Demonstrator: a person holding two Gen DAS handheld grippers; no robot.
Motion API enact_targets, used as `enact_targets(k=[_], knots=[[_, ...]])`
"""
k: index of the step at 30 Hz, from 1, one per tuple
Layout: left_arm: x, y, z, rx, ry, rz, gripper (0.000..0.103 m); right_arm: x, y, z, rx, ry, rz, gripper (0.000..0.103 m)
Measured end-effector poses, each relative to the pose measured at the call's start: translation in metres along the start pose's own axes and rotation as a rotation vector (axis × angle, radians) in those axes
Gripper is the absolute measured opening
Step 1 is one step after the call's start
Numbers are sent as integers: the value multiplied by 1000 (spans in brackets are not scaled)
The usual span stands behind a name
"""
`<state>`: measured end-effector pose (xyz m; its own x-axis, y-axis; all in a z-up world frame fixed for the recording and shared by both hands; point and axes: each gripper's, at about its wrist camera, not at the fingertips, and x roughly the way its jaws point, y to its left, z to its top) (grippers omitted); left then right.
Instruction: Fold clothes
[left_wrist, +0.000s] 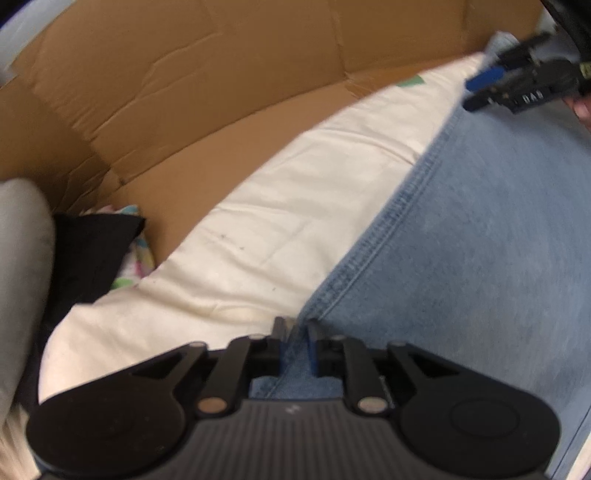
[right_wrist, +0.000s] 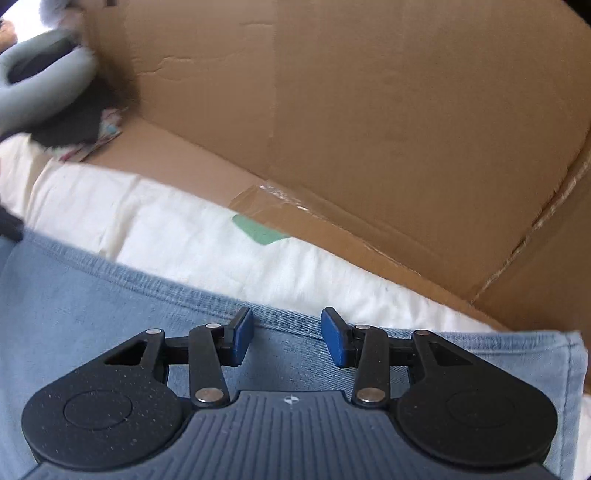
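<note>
The light-blue denim garment (left_wrist: 480, 240) lies flat on a cream sheet (left_wrist: 280, 221), filling the area ahead of and beneath both sets of fingers. In the left wrist view, the left gripper (left_wrist: 295, 343) points steeply down at the denim's stitched edge; its blue-padded fingers (left_wrist: 312, 347) stand a narrow gap apart with a strip of denim between them, and whether the pads press on the cloth cannot be told. Far ahead and to the right of these fingers, the right gripper (left_wrist: 476, 92) hangs over the far end of the garment.

In the right wrist view, the right gripper (right_wrist: 287, 338) has its fingers (right_wrist: 334, 341) clearly apart, nothing held, their tips just above the denim's hemmed edge (right_wrist: 184, 291). Beyond the fingers the sheet gives way to cardboard panels (right_wrist: 369, 110). Far left of them sit a grey cushion (right_wrist: 40, 85) and dark cloth (right_wrist: 74, 125).
</note>
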<state>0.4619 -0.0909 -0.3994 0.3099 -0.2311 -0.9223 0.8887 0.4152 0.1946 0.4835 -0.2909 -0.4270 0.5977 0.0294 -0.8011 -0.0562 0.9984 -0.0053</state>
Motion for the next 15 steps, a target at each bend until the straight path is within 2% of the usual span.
enact_targets(k=[4, 9, 15], knots=[[-20, 9, -5, -64, -25, 33, 31, -12, -7, 1, 62, -7, 18, 46], [-51, 23, -19, -143, -40, 46, 35, -50, -30, -8, 81, -58, 41, 46], [-92, 31, -52, -213, -39, 77, 40, -87, -59, -33, 100, -24, 28, 46]])
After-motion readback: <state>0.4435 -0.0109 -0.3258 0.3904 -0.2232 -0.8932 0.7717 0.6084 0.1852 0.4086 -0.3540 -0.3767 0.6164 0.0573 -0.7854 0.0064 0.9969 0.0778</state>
